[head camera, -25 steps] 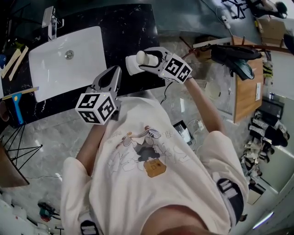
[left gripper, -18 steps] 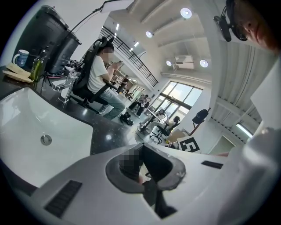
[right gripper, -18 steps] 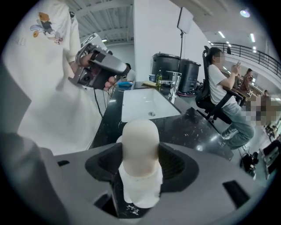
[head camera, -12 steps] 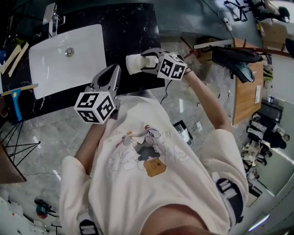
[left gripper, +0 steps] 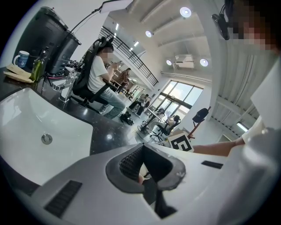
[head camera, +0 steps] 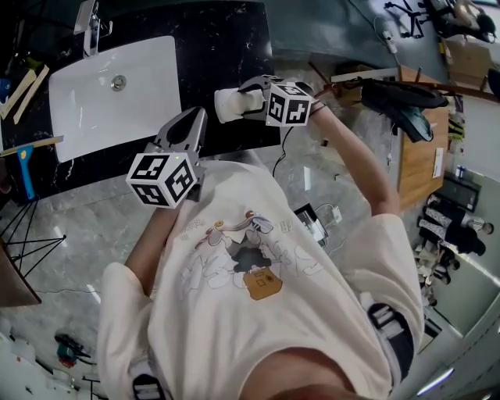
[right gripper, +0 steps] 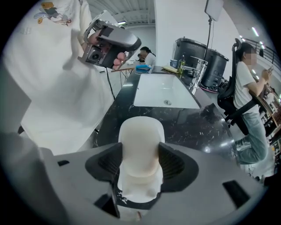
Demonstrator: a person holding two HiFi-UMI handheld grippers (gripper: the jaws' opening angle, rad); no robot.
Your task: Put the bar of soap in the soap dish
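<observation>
A white bar of soap [head camera: 226, 105] is held over the front right edge of the black marble counter [head camera: 226, 47], with my right gripper [head camera: 245, 99] shut on it. In the right gripper view the soap [right gripper: 140, 147] stands on end between the two ribbed pads, sticking out past them. My left gripper [head camera: 198, 117] hovers just left of it over the counter's front edge, shut with nothing in it; its pads [left gripper: 131, 160] meet. I cannot pick out a soap dish with certainty in any view.
A white basin [head camera: 117, 98] with a drain is sunk in the counter, a faucet [head camera: 87, 23] behind it. Wooden sticks [head camera: 22, 90] and a blue tool [head camera: 23, 176] lie at the counter's left end. A wooden table [head camera: 422, 148] stands at right.
The right gripper has turned a little at the wrist, its marker cube swinging left and up, with the soap staying in nearly the same spot. The left gripper has hardly moved.
</observation>
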